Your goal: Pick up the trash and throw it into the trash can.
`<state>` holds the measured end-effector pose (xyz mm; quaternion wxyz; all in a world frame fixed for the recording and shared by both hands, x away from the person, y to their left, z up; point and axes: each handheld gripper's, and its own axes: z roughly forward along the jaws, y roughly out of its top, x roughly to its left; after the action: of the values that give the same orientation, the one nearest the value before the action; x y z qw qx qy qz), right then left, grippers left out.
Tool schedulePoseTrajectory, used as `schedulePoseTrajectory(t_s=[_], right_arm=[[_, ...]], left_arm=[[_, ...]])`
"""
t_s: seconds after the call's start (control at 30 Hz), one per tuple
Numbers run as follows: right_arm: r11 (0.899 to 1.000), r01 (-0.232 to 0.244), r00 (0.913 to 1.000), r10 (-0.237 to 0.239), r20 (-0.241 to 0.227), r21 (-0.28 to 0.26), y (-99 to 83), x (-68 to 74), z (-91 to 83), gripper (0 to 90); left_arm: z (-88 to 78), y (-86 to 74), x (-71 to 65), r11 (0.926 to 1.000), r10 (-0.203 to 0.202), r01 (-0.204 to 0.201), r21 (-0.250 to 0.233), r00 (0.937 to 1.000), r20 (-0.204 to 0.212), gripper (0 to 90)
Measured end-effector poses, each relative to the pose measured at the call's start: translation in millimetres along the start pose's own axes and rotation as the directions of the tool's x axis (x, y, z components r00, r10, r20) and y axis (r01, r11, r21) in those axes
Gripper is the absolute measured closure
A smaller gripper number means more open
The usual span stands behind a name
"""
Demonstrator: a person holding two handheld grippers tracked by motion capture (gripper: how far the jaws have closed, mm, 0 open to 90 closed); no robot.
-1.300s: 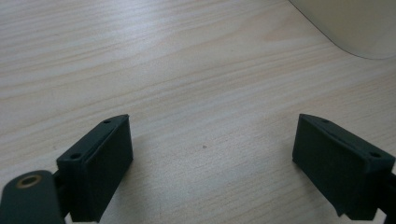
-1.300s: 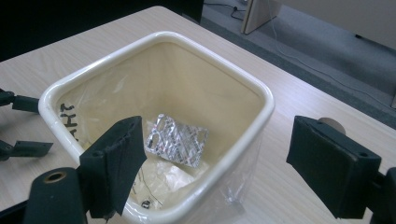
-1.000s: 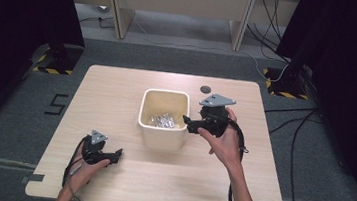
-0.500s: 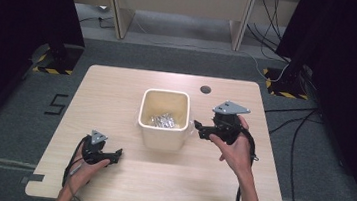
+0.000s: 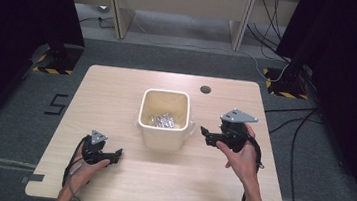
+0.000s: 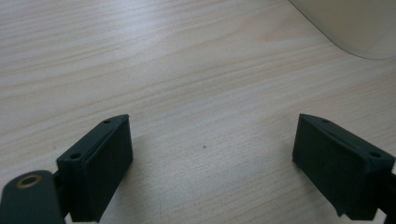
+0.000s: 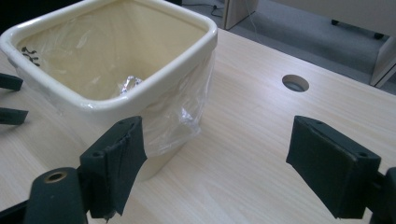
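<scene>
Light wood table [image 5: 132, 90], round cable hole [image 5: 205, 90] behind and to the right of the bin. Cream square bin [image 5: 163, 118] near table centre, clear plastic liner [image 7: 182, 112] hanging over its rim, crumpled foil [image 5: 163, 121] at the bottom.

Right hand [image 5: 241, 155] in from the bottom edge, forearm angled up toward the bin, holding the right hand-held gripper [image 5: 205, 134] raised off the table just right of the bin, jaws pointing left at the bin wall. Jaws spread wide, nothing between them; grey plate on top.

Left hand [image 5: 84, 163] low, resting on the table in front-left of the bin, left hand-held gripper [image 5: 118, 155] pointing right. Jaws wide apart, empty, bare table under them; bin corner shows ahead in the left gripper view.
</scene>
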<state>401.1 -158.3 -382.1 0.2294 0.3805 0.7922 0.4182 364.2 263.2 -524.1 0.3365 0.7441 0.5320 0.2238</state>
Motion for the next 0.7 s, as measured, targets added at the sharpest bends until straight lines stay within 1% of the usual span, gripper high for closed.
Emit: schedulePoseTrajectory(t_s=[0.23, 0.7], right_arm=[[1.0, -0.014, 0.9999, 0.014, 0.004, 0.013, -12.0, -2.7, -2.4, 18.9], [0.999, -0.025, 0.9997, 0.025, 0.008, 0.023, -30.1, -4.3, -3.9, 19.3]], left_arm=[[0.0, 0.0, 0.0, 1.0, 0.0, 0.0, 0.0, 1.0, 0.0, 11.1], [-0.1, 0.0, 0.2, 1.0, 0.003, -0.003, 0.002, 1.0, -0.001, 11.1]])
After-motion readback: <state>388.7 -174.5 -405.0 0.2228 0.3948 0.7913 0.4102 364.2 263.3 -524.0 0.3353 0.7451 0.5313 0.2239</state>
